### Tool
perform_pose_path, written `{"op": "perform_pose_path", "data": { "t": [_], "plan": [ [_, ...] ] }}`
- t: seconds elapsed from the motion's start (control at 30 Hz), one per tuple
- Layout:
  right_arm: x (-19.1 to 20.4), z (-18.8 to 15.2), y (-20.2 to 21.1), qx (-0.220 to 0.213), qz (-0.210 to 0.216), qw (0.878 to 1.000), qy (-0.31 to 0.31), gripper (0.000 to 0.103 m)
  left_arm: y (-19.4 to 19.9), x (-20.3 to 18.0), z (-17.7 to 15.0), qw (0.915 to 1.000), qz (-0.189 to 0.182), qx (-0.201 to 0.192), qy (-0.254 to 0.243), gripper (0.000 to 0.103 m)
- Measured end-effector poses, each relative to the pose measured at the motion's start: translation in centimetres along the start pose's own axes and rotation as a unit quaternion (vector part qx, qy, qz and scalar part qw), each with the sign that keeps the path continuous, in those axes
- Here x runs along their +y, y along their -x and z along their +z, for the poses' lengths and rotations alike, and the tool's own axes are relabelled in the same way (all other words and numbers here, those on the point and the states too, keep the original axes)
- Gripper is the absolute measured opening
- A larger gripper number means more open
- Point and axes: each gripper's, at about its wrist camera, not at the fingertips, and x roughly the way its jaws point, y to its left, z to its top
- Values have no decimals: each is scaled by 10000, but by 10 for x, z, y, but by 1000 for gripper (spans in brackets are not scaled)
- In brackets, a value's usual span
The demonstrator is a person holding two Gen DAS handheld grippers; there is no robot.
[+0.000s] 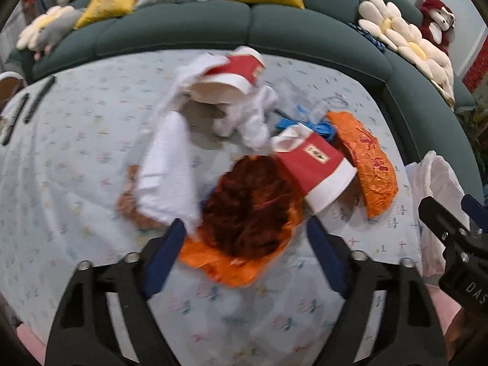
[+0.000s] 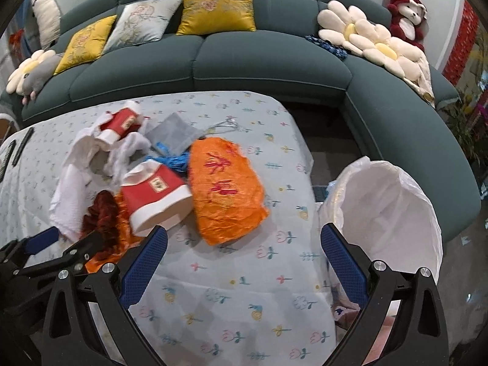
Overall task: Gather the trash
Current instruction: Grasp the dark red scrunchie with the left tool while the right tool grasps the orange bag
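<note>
Trash lies heaped on a flower-print tablecloth point(image 2: 244, 305): two red-and-white paper cups point(image 1: 314, 167) point(image 1: 235, 76), white tissues point(image 1: 167, 177), blue plastic scraps point(image 1: 320, 128) and a flat orange wrapper point(image 1: 372, 164) point(image 2: 222, 189). My left gripper point(image 1: 245, 244) points down over a dark red crumpled wad point(image 1: 250, 204) lying on orange foil point(image 1: 228, 262). Its blue fingers stand on either side of that wad and do not visibly press on it. My right gripper point(image 2: 244, 244) is open over bare cloth, with nothing between its fingers, just right of the nearer cup point(image 2: 155, 195).
A bin lined with a white bag point(image 2: 387, 201) stands off the table's right edge. A dark green sofa point(image 2: 268, 61) with cushions and plush toys curves behind the table. Dark slim objects point(image 1: 36, 100) lie at the table's far left. A grey pouch point(image 2: 174, 134) sits behind the pile.
</note>
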Motion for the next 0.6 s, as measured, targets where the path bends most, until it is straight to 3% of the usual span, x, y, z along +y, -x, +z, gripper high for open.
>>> {"op": "perform_pose_path", "data": {
  "t": [0.13,0.2,0.23,0.27,0.33,0.6],
  "plan": [
    [-11,5,-18,108,10,9998,-143,96,-17,-8,5,9998,-134,155,0,57],
    [-12,7,-28,180,132,9995,-215,96,-22,-10,6,9995,-185,237,-4,41],
    [-11,10,-34,212,184,9993,-233,96,-26,-9,6,9992,-227,317,13,26],
    [-9,12,-39,219,235,9992,-225,96,-30,-8,7,9988,-268,395,57,21],
    [-2,16,-48,223,246,9994,-121,96,-29,-4,8,9988,-280,366,174,17],
    [22,26,-87,353,373,9985,166,93,-19,5,13,9990,-267,202,301,14]
  ]
}}
